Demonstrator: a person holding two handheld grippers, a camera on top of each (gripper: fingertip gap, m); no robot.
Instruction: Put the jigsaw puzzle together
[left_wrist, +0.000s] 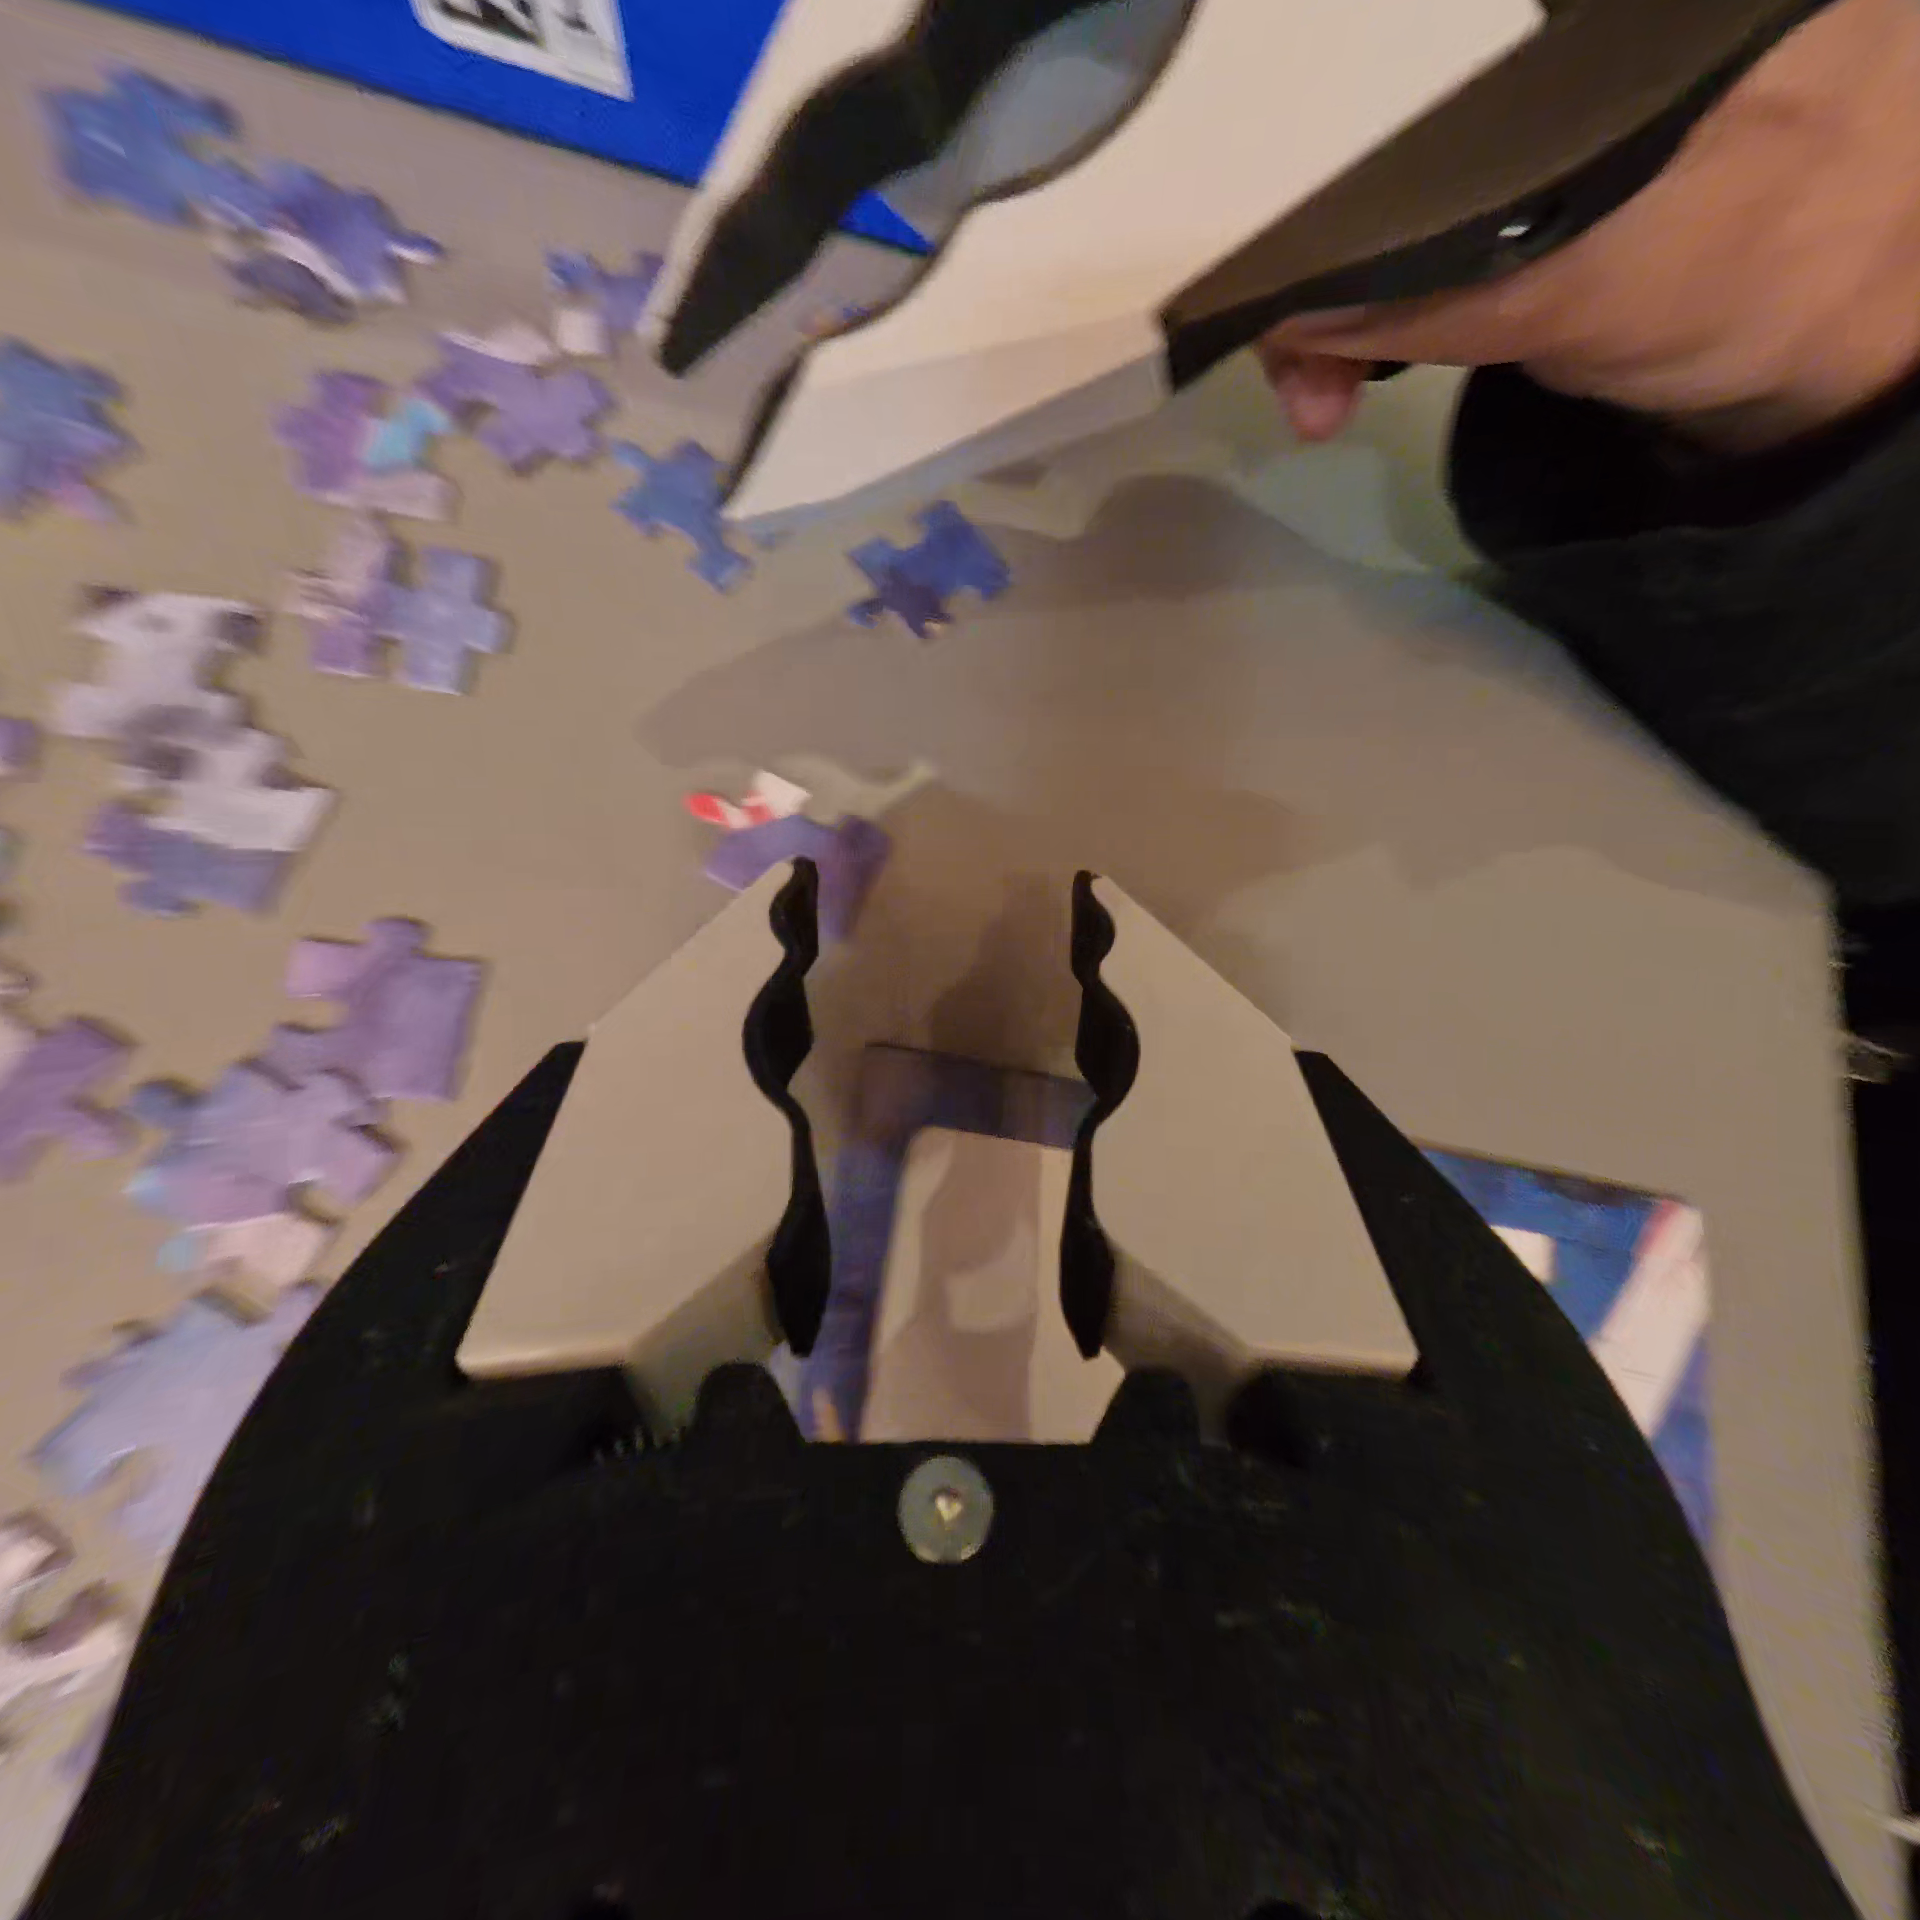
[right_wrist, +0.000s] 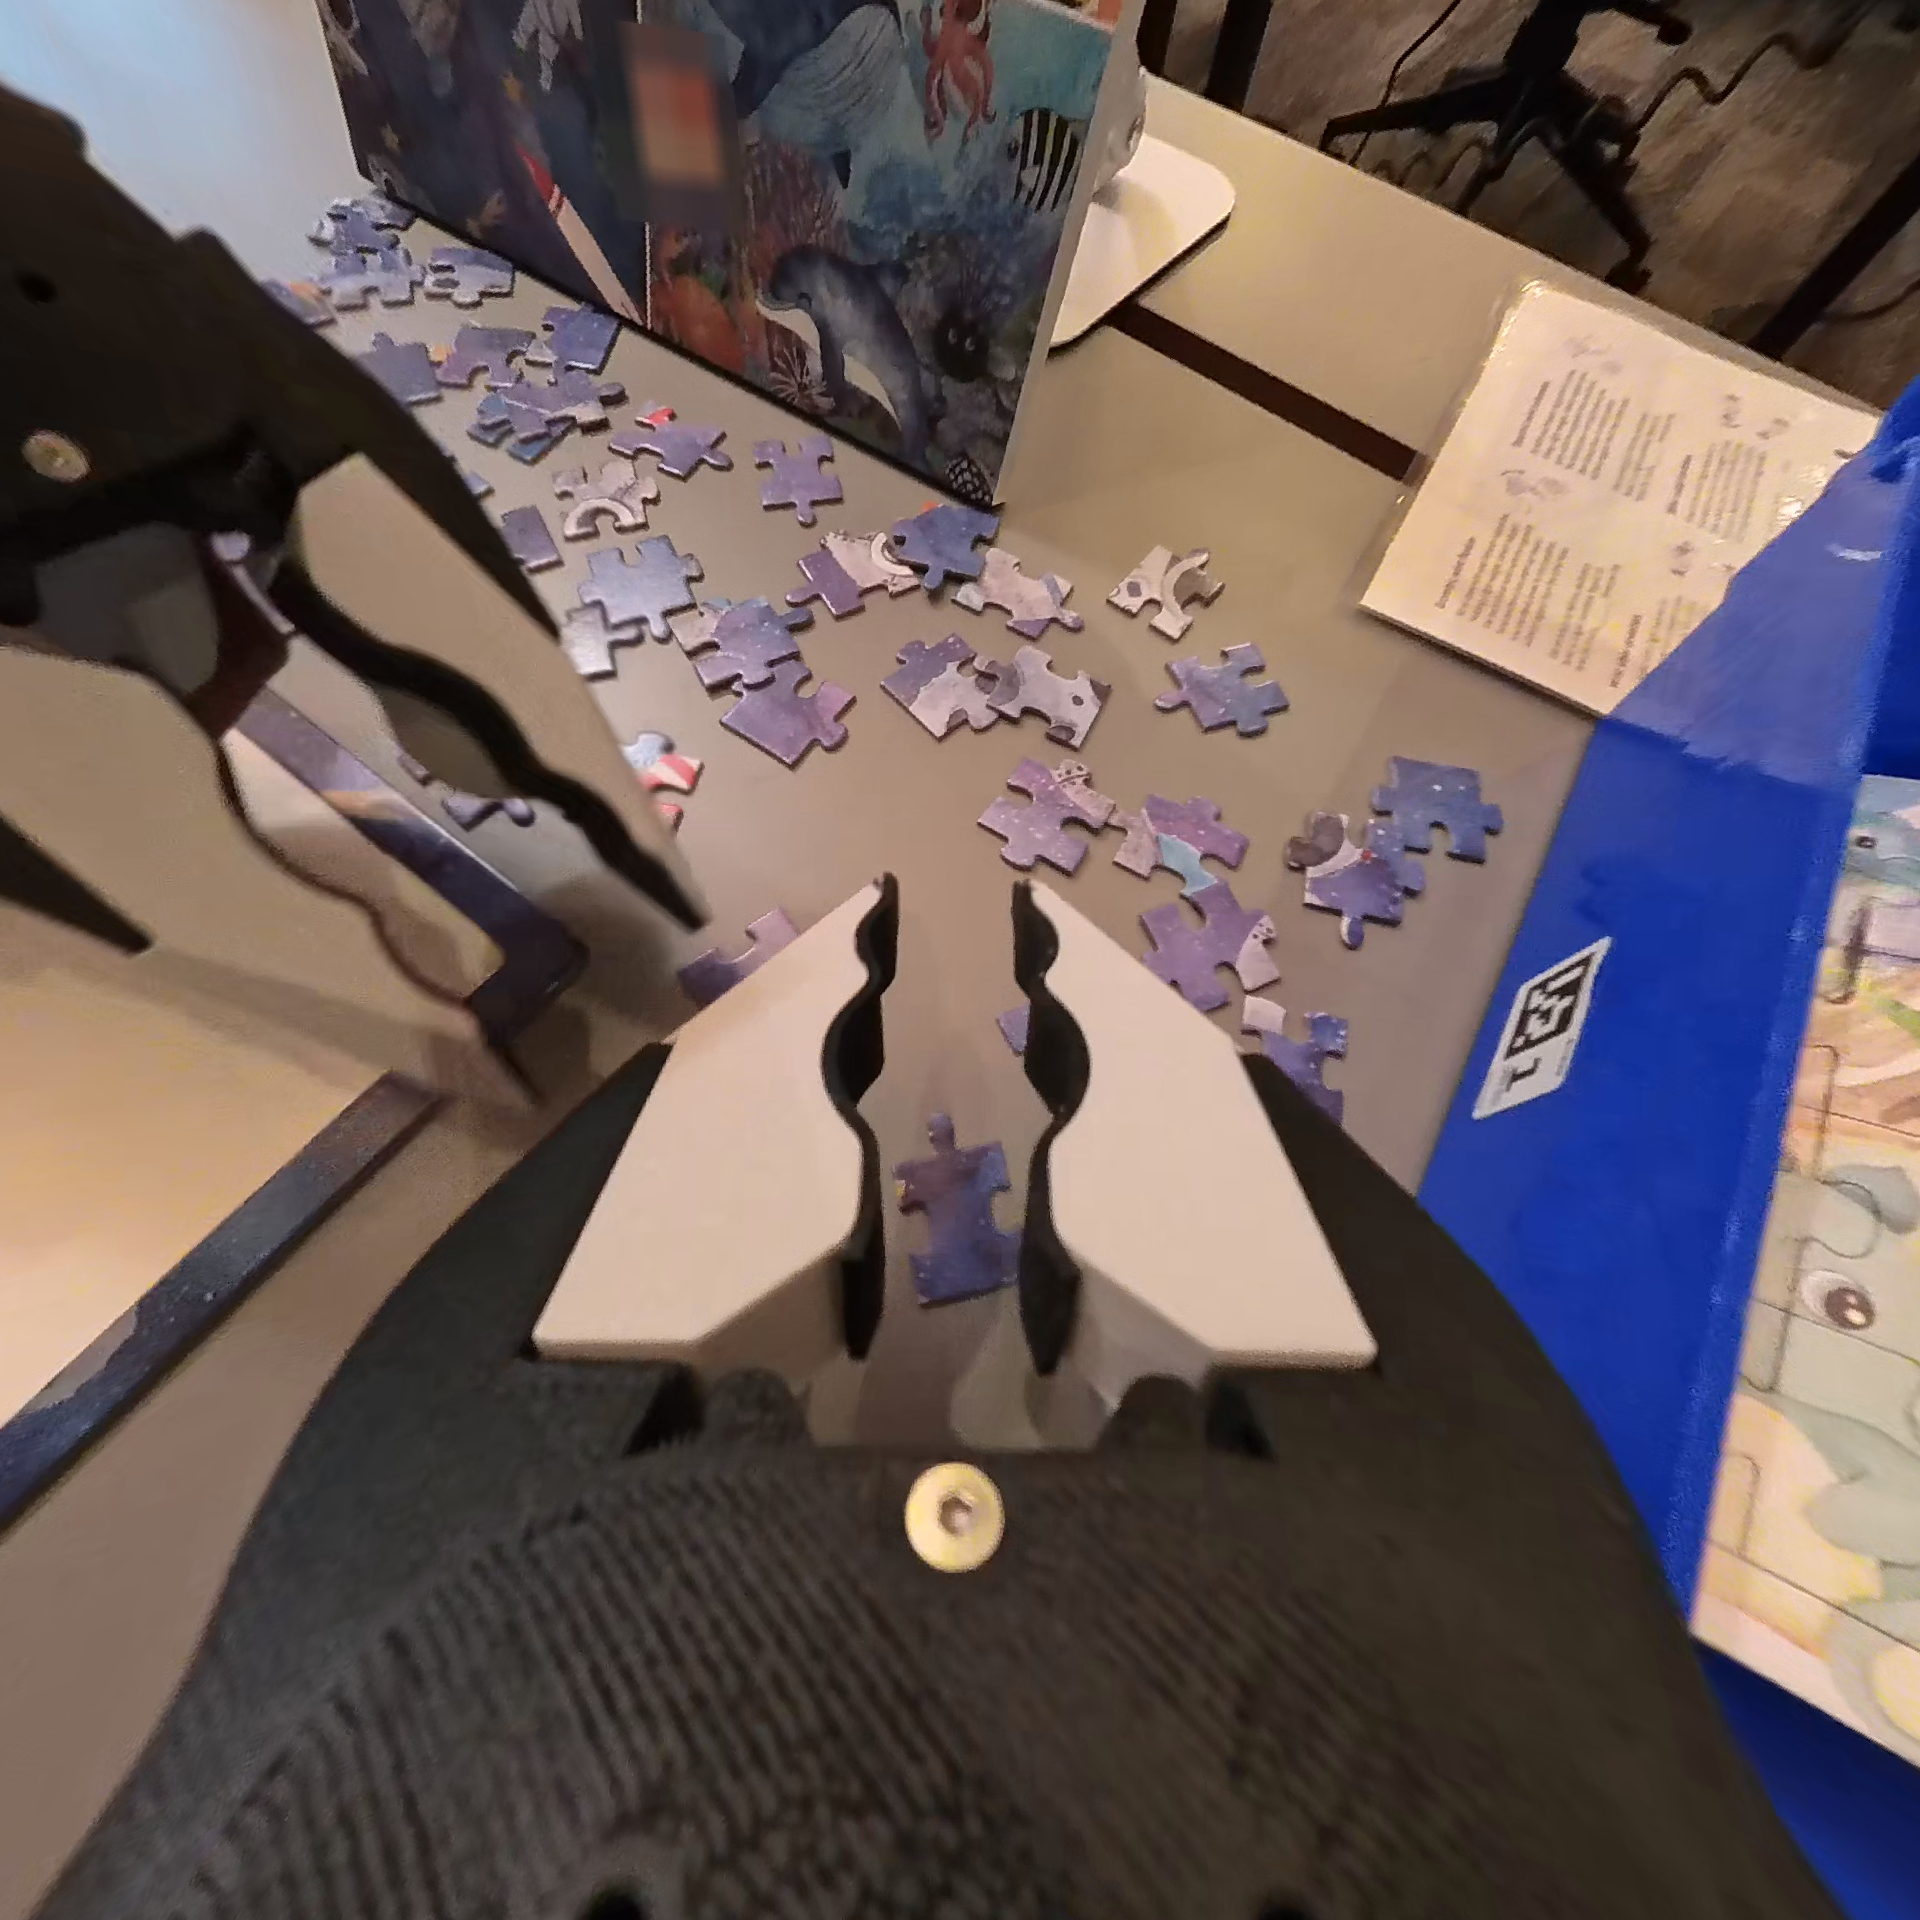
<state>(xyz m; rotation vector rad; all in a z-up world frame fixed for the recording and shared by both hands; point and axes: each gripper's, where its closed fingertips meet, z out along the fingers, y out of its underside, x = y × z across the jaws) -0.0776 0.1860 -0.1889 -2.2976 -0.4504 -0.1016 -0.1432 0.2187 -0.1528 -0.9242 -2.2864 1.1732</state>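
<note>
We held the right gripper (right_wrist: 954, 896) with jaws apart, empty, above a blue piece (right_wrist: 956, 1216) lying flat between its fingers. The left gripper (left_wrist: 940, 878), also apart and empty, hovered beside the puzzle frame (right_wrist: 312, 1174). In our judgement, lower squarely and close on the piece's edges

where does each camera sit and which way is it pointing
Left wrist view: on the left hand-held gripper, facing down at the table and puzzle pieces; the person's hand shows.
Right wrist view: on the right hand-held gripper, facing pieces, the picture box and the blue box.
Shared: each shows the other gripper and loose pieces.
</note>
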